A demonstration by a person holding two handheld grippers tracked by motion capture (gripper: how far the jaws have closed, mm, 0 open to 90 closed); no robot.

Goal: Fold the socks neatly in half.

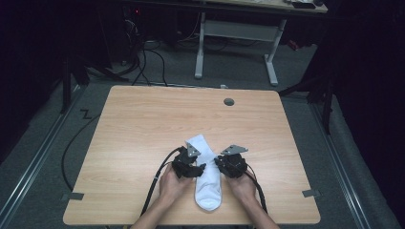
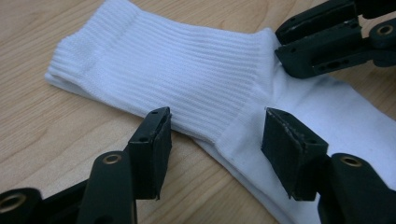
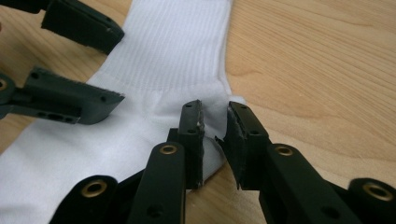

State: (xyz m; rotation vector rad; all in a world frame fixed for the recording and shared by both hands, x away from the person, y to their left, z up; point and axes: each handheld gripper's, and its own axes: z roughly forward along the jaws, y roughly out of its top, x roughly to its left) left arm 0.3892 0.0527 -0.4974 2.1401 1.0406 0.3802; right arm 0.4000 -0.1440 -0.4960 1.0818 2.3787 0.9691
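1. Surroundings first: a light wooden table with a small round grey cap near its far edge, well away from the action. Behind it, on the grey floor, is a white desk frame and a tangle of cables. Nothing sits between the grippers and the sock, so the way is pretty much open.

2. Containers: no boxes, bins or trays on the table, just the sock lying flat on the wood.

3. The sock is white and sits at the near middle of the table, toe toward the person, ribbed cuff angled away and a bit to the left. The person's hands come in from the bottom edge, one on each side of it.

4. Left gripper: jaws stand wide apart. The left gripper view shows them straddling the sock's edge right where the ribbed cuff meets the smooth part. One finger rests over bare wood just beside the cuff, the other is over the white fabric. Neither pad is pressing on it, so it's open with cloth in the gap and not gripping.

5. Right gripper: jaws are close together at the heel bump on the sock's opposite edge. A little fold of fabric sits between the pads, but there's still a visible gap, and I can't tell whether they really pinch it.

6. In the high view the two grippers face each other across the sock's middle, close but not touching.
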